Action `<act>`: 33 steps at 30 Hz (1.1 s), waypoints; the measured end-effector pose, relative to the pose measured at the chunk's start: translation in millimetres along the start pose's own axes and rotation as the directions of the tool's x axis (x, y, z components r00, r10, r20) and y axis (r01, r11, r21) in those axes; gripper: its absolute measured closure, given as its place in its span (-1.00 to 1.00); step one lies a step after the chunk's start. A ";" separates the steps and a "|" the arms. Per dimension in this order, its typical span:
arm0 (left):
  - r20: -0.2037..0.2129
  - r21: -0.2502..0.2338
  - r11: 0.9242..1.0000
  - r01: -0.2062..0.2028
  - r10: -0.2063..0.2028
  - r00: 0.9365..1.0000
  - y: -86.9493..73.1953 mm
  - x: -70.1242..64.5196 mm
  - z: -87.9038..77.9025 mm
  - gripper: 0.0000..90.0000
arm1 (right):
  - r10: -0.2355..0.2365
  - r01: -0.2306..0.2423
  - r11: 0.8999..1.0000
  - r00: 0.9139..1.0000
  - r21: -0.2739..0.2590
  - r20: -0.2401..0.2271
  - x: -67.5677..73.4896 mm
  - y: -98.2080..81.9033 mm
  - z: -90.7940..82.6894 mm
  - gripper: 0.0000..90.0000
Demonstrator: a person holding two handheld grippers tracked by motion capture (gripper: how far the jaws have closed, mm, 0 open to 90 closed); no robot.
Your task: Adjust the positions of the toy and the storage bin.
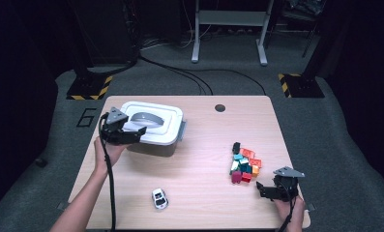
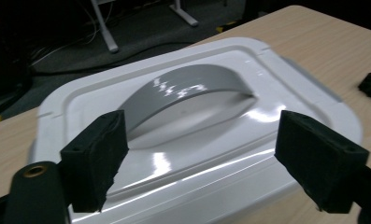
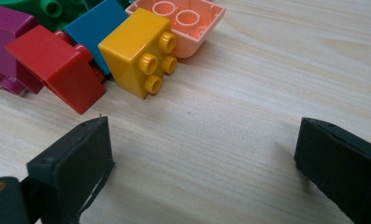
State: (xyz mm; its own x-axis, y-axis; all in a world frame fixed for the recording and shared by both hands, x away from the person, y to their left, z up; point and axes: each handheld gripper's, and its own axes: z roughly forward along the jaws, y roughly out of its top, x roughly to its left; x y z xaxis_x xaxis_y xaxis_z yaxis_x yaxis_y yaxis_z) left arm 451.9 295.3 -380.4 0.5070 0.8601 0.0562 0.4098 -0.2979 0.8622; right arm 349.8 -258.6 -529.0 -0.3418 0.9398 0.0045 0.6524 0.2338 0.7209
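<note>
Desk (image 1: pixel 199 193): light wood-grain top with rounded corners and a dark round cable hole (image 1: pixel 220 108) near the far edge. Floor: grey carpet, with black cables trailing across it. Two black bases with yellow-black hazard stripes (image 1: pixel 89 87) sit beyond the far corners, and a grey metal frame (image 1: pixel 229 29) stands farther back. The room beyond is dark.

Left hand-held gripper (image 1: pixel 140 131): jaws spread, nothing between them, poised over the near-left edge of the white lidded box (image 1: pixel 172 126). The box stands on the far-left part of the desk, and its grey arched handle (image 2: pixel 192 91) lies ahead of the pads.

Right hand-held gripper (image 1: pixel 260 189): jaws spread, empty, low over bare desk at near right. The pile of coloured bricks (image 1: pixel 245 164) lies just beyond it, not touching.

A small white toy car (image 1: pixel 159 198) sits near the front edge, well apart from both.
</note>
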 end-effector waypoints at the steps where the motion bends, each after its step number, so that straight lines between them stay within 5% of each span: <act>1: 0.000 0.000 1.000 0.000 0.000 1.000 0.0 0.0 0.0 -0.66 | 0.000 0.000 1.000 1.000 0.000 0.000 0.0 0.0 0.0 -0.93; 6: -0.050 0.019 0.997 0.077 -0.076 0.996 -11.4 33.7 -2.9 -0.67 | 0.000 0.000 1.000 1.000 0.000 0.001 0.0 0.0 0.0 -0.92; 13: -0.066 0.037 0.989 0.141 -0.139 0.988 -24.8 55.3 1.0 -0.67 | 0.000 0.000 1.000 1.000 -0.001 0.001 0.0 0.0 0.0 -0.92; 22: -0.012 0.074 0.984 0.160 -0.159 0.987 -34.2 60.2 10.2 -0.62 | 0.000 0.000 1.000 1.000 0.000 0.001 0.0 0.0 0.0 -0.92; 33: 0.029 0.056 0.982 0.178 -0.180 0.983 -38.3 55.4 8.7 -0.55 | -0.004 0.004 1.000 1.000 -0.002 0.001 -0.3 0.0 0.1 -0.92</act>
State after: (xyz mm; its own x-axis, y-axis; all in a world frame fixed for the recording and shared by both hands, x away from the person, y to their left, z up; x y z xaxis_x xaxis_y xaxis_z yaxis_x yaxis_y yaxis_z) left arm 470.9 350.8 -414.7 0.4464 0.8875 -0.1145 0.5353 -0.1623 0.8290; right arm 349.9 -258.9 -529.0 -0.3434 0.9392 0.0009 0.6499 0.2369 0.7222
